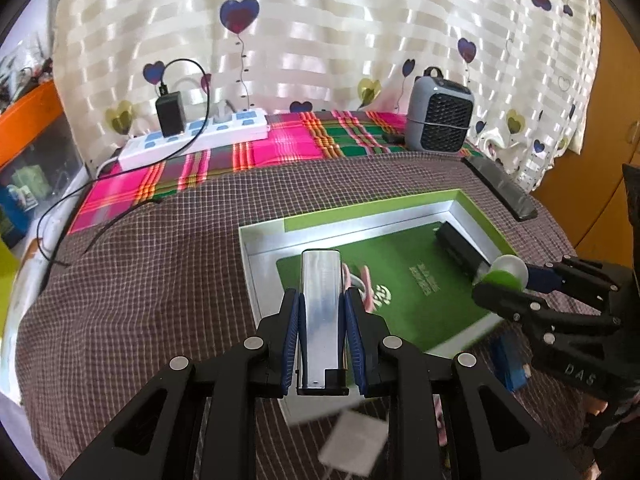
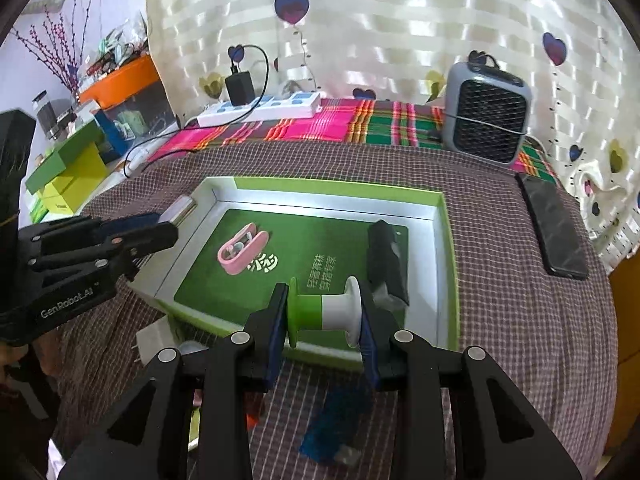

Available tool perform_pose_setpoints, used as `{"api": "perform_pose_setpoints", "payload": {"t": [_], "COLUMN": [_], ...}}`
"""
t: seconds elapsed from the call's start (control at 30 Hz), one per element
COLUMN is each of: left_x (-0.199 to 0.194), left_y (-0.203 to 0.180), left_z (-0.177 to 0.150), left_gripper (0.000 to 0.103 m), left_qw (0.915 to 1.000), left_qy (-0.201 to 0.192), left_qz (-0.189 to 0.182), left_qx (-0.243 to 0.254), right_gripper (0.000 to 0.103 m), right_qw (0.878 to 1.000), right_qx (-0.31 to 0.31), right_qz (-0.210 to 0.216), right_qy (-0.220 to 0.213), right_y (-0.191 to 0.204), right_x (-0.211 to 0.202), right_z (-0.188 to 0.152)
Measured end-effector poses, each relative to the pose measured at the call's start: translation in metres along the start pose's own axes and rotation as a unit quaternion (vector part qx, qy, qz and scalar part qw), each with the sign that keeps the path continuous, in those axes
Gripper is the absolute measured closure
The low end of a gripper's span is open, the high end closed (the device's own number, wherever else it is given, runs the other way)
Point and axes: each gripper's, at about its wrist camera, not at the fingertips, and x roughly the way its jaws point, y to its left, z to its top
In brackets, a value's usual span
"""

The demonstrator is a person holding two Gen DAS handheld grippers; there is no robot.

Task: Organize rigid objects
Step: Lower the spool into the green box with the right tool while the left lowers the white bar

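The tabletop (image 2: 500, 264) is covered with a brown checked cloth, and a pink and green plaid cloth is laid along its far edge, where a white power strip (image 2: 260, 108) and a small grey fan heater (image 2: 486, 114) are kept out of the working area.

A shallow green cardboard box with white inner walls (image 2: 450, 264) is set at the centre of the cloth, within reach of both tools. It is judged to serve as the collecting tray. A flat black case (image 2: 386, 262) is laid by its right wall and a pink plastic clip-shaped item (image 2: 242, 250) rests on the green floor to the left, so the middle is left free for further items.

A black smartphone (image 2: 554, 230) lies on the cloth to the right of the box, apart from it.

The left tool (image 1: 322, 330) is closed on a slim silver rectangular metal case (image 1: 322, 312), which is gripped by its long flat sides, so that its far end projects over the near left part of the box.

The right tool (image 2: 324, 340) is closed on a green and white plastic spool (image 2: 326, 312). The pads are pressed against the two end flanges, so the spool cannot roll. It is held above the near edge of the box.

A blue plastic item (image 2: 340, 424) and a white charger (image 1: 354, 446) lie on the cloth on the near side of the box; these are judged to be still unsorted.
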Motion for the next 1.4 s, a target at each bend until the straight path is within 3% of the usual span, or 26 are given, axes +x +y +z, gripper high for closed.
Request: {"api": "perform_pose_setpoints", "payload": {"t": [0.43,1.4], "left_x": [0.041,0.063], "left_y": [-0.001,-0.006], "left_z": [0.012,0.008], "left_gripper": [0.081,0.081], "left_qw": [0.9996,0.9981], "left_qy": [0.028,0.053], "left_qz": [0.0,0.01], "left_qx": [0.008,0.029], "right_gripper": [0.07,0.07], "right_qw": [0.999,0.998], "right_qx": [-0.016,-0.04], "right_qz": [0.01,-0.015], "right_qy": [0.04,0.043], "right_y": [0.003,0.007], "right_x": [0.039,0.054], "right_z": [0.008,0.008]}}
